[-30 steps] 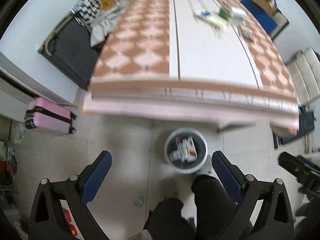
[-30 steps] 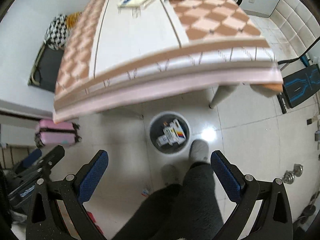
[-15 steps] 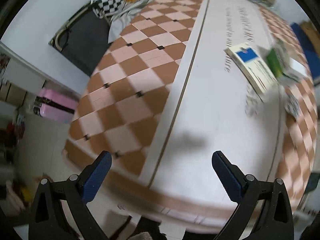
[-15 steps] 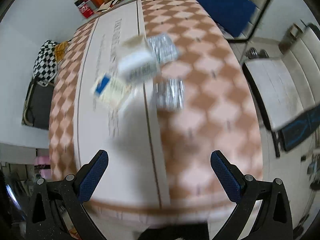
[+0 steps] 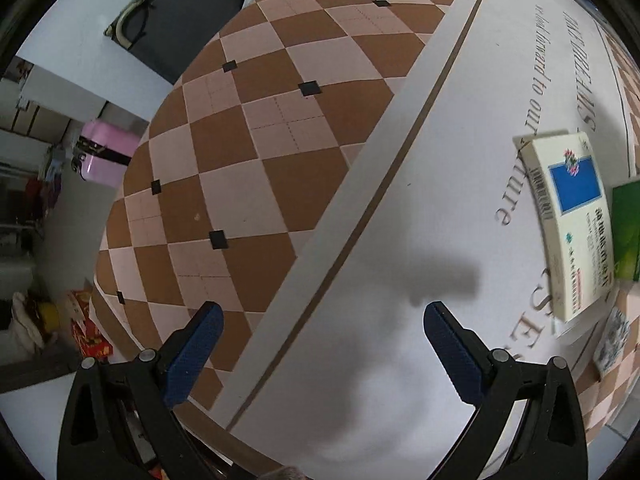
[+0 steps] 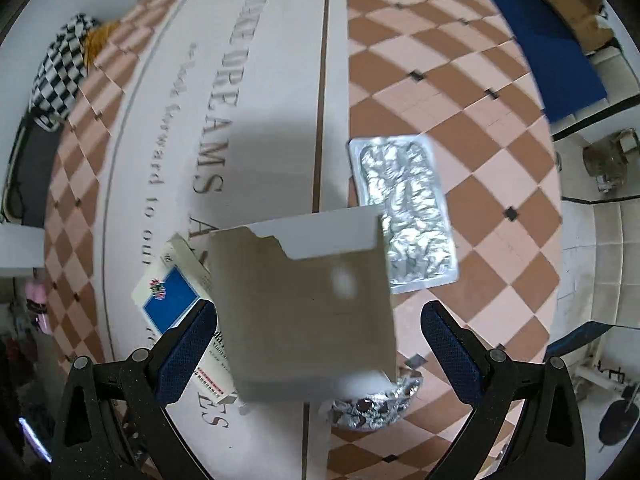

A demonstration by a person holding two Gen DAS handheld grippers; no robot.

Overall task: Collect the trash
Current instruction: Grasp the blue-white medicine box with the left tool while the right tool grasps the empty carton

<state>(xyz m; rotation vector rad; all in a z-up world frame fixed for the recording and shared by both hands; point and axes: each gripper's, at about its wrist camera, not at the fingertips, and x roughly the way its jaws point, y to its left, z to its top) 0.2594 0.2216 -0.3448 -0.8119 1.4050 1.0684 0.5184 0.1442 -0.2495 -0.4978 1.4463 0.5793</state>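
Cardboard box (image 6: 304,312) — flat-sided, beside crinkled foil blister sheet (image 6: 404,212) — both grippers' fingers apart.

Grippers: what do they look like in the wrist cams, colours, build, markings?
Both match. The left gripper and the right gripper each have black, speckled fingers with triangular cut-outs and silver pivot bolts, tipped with blue textured pads. No cables or markings visible.

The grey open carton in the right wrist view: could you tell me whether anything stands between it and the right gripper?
Nothing visible does. The grey open carton already sits between the open fingers of the right gripper, ahead of the pads. The blue-and-white medicine box lies beside it on the left, and a foil blister sheet beyond it.
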